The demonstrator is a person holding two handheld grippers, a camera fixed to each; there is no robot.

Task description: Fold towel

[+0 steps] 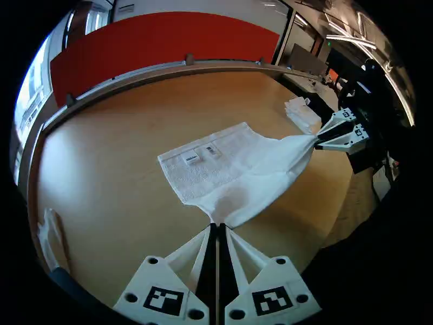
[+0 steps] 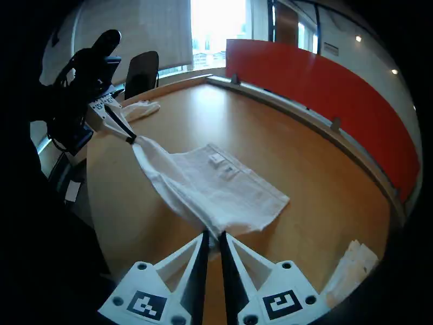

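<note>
Two corners of the towel (image 1: 238, 168) were pinched above the table (image 1: 119, 162), one by the left gripper (image 1: 218, 225), one by the right gripper (image 2: 212, 234).

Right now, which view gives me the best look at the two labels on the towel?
The left gripper view: the two labels lie on the flat part of the white towel near the picture's middle, their dark print standing out. In the right gripper view the labels are pale and hard to tell from the cloth.
</note>
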